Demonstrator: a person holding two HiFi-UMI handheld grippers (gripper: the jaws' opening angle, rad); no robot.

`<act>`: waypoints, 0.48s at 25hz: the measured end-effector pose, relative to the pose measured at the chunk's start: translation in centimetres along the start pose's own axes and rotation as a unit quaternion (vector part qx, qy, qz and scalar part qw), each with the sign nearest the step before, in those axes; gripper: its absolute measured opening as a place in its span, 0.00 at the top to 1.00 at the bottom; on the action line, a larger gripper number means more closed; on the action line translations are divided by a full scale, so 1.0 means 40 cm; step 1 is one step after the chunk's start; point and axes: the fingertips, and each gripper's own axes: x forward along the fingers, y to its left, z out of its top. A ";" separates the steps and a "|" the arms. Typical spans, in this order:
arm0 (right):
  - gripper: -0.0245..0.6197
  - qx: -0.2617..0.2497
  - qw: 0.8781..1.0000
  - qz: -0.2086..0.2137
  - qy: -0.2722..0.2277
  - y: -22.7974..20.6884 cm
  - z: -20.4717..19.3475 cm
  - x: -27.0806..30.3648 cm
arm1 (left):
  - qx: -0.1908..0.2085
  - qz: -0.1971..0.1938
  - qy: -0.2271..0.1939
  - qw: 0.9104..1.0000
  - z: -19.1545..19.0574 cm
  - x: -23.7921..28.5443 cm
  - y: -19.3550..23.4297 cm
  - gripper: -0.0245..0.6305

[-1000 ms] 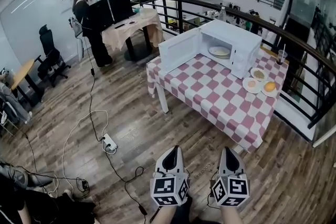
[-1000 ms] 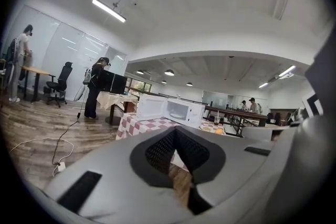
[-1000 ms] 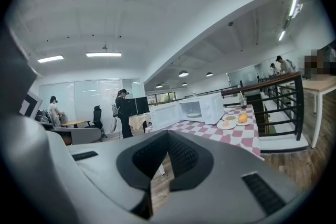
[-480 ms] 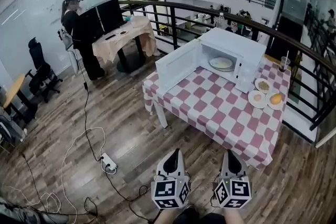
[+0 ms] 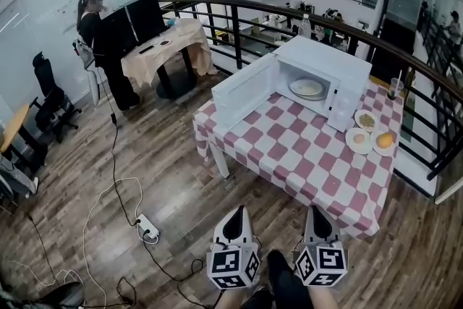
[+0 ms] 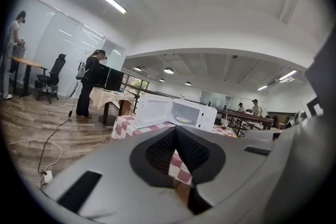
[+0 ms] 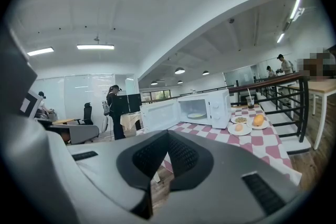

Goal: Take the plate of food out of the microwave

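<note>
A white microwave (image 5: 329, 72) stands at the far side of a red-and-white checked table (image 5: 289, 152), its door (image 5: 244, 92) swung wide open to the left. Inside it lies a pale plate of food (image 5: 307, 88). Both grippers hang at the bottom of the head view, well short of the table, over the wooden floor. My left gripper (image 5: 237, 210) is shut with nothing in it, and so is my right gripper (image 5: 316, 209). The left gripper view looks past its jaws to the microwave (image 6: 176, 112). The right gripper view shows the microwave (image 7: 195, 106) and the plate (image 7: 196, 115) too.
Two small plates of food (image 5: 359, 141) and an orange thing (image 5: 385, 140) lie on the table right of the microwave, a cup (image 5: 394, 88) behind them. A black railing (image 5: 412, 65) runs behind the table. A power strip (image 5: 147, 228) with cables lies on the floor left. A person (image 5: 90, 18) stands at a far desk.
The table and microwave have come nearer and lower in the head view as I walk towards them. Both grippers keep their place at the bottom, still shut.
</note>
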 end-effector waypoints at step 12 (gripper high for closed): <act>0.97 0.011 1.000 0.023 0.010 -0.006 0.026 0.214 | 0.000 0.016 0.001 1.000 0.037 0.171 0.062 0.94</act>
